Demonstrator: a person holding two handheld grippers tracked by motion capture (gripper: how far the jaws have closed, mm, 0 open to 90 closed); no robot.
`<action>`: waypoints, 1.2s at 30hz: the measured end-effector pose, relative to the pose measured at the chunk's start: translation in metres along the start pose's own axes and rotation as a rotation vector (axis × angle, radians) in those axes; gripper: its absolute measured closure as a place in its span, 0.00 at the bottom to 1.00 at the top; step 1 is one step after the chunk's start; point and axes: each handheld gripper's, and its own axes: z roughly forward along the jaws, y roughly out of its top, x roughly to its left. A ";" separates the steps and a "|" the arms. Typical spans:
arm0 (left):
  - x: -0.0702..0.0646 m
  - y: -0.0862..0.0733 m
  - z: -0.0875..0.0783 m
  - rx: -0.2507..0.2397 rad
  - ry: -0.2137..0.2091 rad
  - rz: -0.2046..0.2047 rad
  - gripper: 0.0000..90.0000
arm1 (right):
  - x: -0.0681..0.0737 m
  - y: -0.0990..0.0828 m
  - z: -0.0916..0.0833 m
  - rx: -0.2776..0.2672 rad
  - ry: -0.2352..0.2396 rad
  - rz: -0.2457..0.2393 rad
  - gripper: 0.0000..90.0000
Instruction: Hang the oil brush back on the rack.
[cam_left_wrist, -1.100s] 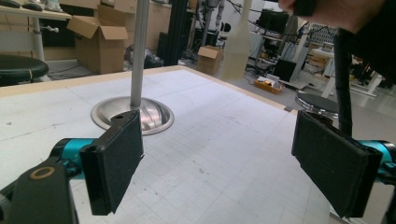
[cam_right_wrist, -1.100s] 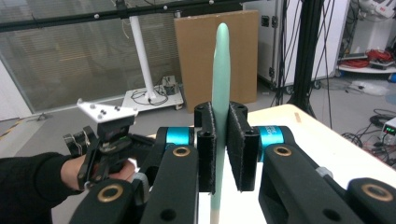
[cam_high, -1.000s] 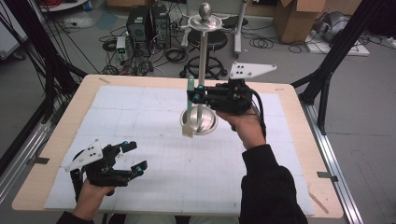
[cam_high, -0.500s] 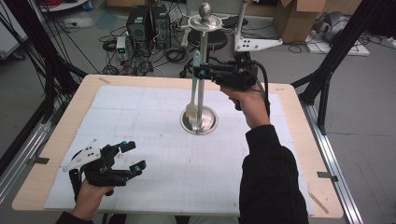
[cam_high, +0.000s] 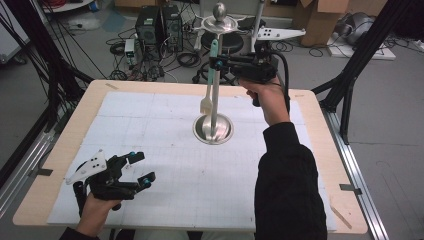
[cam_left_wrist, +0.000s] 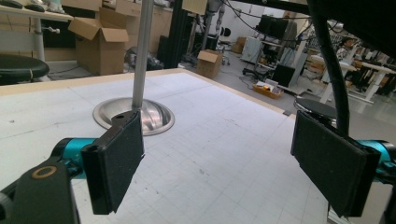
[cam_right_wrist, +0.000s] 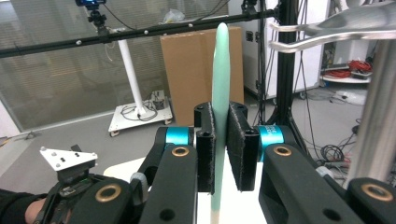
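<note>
A metal stand with a round base, a tall pole and a hooked top disc stands mid-table. My right gripper is high beside the pole, shut on the pale green handle of a utensil. Its cream head hangs above the base. In the right gripper view the pads clamp the handle, with the stand's hook arms at upper right. My left gripper rests open at the table's front left. Nothing lies between its pads, which face the stand's base.
A white grid mat covers the wooden table. Beyond the far edge are computer cases, cables, a stool and cardboard boxes on the floor. Black frame legs stand at the right and left.
My right gripper has risen along the pole with the utensil, lifting its head off the stand's base. The left gripper has stayed where it was.
</note>
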 end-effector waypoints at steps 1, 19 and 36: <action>0.000 0.000 0.000 0.000 0.001 0.000 0.19 | -0.001 0.001 0.000 -0.002 -0.003 0.001 0.91; 0.001 0.001 -0.001 -0.008 0.005 -0.004 0.19 | -0.010 0.003 0.000 0.018 -0.030 0.024 0.91; 0.003 0.001 -0.003 -0.021 0.012 -0.011 0.19 | -0.008 -0.005 -0.009 -0.027 -0.149 0.041 0.59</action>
